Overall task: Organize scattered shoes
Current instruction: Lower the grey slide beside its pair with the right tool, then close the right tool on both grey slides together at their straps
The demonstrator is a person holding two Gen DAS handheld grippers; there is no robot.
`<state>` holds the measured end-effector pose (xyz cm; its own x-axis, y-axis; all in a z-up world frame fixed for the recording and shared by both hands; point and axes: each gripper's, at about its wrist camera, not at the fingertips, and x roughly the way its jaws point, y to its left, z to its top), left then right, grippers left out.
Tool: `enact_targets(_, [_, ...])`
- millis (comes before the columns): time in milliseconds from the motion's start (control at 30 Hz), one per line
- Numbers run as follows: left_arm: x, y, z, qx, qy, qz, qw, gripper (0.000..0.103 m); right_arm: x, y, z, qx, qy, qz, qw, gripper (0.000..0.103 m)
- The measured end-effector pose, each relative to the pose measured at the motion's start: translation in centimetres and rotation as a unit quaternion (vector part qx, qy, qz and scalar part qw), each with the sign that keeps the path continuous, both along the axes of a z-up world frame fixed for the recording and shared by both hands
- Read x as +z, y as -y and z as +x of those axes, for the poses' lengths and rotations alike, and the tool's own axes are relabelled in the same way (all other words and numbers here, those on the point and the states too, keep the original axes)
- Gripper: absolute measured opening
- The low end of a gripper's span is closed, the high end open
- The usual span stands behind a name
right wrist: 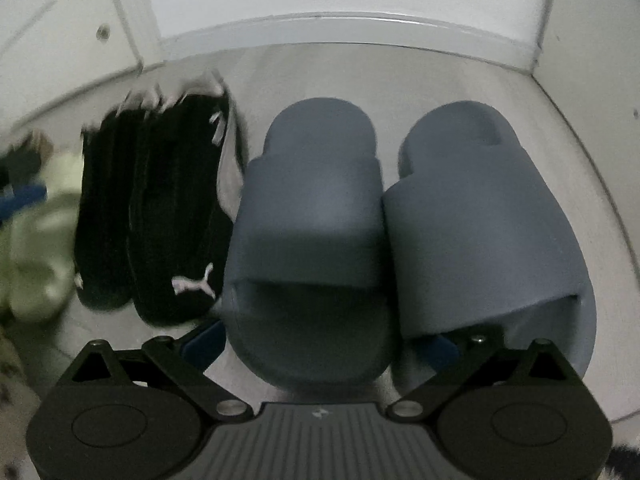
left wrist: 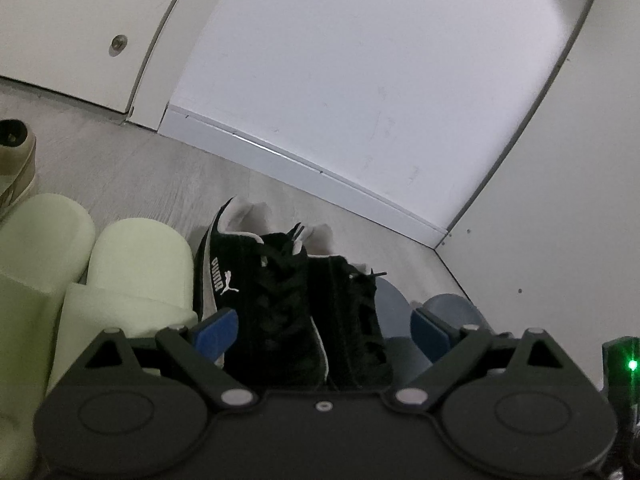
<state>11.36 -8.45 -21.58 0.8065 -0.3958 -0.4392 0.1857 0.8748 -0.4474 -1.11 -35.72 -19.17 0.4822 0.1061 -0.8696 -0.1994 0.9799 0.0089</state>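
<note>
The shoes stand in a row on the grey floor [left wrist: 132,168], toes toward the white wall [left wrist: 360,72].

The left tool [left wrist: 322,326] is spread wide. Its blue fingers [left wrist: 216,330] sit on each side of the two black shoes [left wrist: 280,300], but I cannot tell if they touch them. The black shoes are pressed close together. Just to their left are two green slides [left wrist: 136,264], side by side. A tan shoe [left wrist: 14,160] peeks in at the far left edge.

The right tool [right wrist: 320,342] is spread wide too. It sits low at the heel of the left blue slide [right wrist: 316,216]. I cannot tell if it touches the slide. The other blue slide [right wrist: 484,216] is right beside it, touching. The black shoes are just to the left of the blue slides.
</note>
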Motion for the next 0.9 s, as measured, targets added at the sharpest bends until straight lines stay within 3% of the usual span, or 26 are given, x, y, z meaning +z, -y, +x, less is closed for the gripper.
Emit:
enact_targets(167, [-0.1,0.7,0.3,-0.015,0.001,0.009,0.9998,0.094,-0.6,-0.4,-0.4,0.007,0.026,-0.017,0.999,0.1])
enact_targets(267, [-0.1,1.4,0.3,-0.03,0.006,0.024,0.9992,0.094,-0.9,0.0,-1.2,-0.024,0.063,0.003,0.998,0.099])
enact_targets(367, [0.1,2.3,0.1,-0.045,0.017,0.041,0.998,0.094,-1.4,0.4,-1.7,-0.091,0.105,0.018,0.99,0.093])
enact_targets(467, [0.1,2.8,-0.3,-0.054,0.025,0.059,0.9965,0.094,-2.0,0.3,-1.6,-0.119,0.135,0.009,0.984,0.088])
enact_targets(767, [0.0,2.7,-0.2,-0.05,0.022,0.052,0.9971,0.094,-3.1,1.4,-0.5,-0.14,0.206,-0.006,0.968,0.057])
enact_targets(833, [0.0,2.5,-0.3,-0.047,0.021,0.051,0.9974,0.094,-3.3,1.6,0.2,-0.149,0.223,-0.006,0.963,0.041])
enact_targets(900, [0.0,2.4,-0.2,-0.043,0.018,0.049,0.9977,0.094,-3.5,1.9,1.0,-0.158,0.234,-0.01,0.959,0.038])
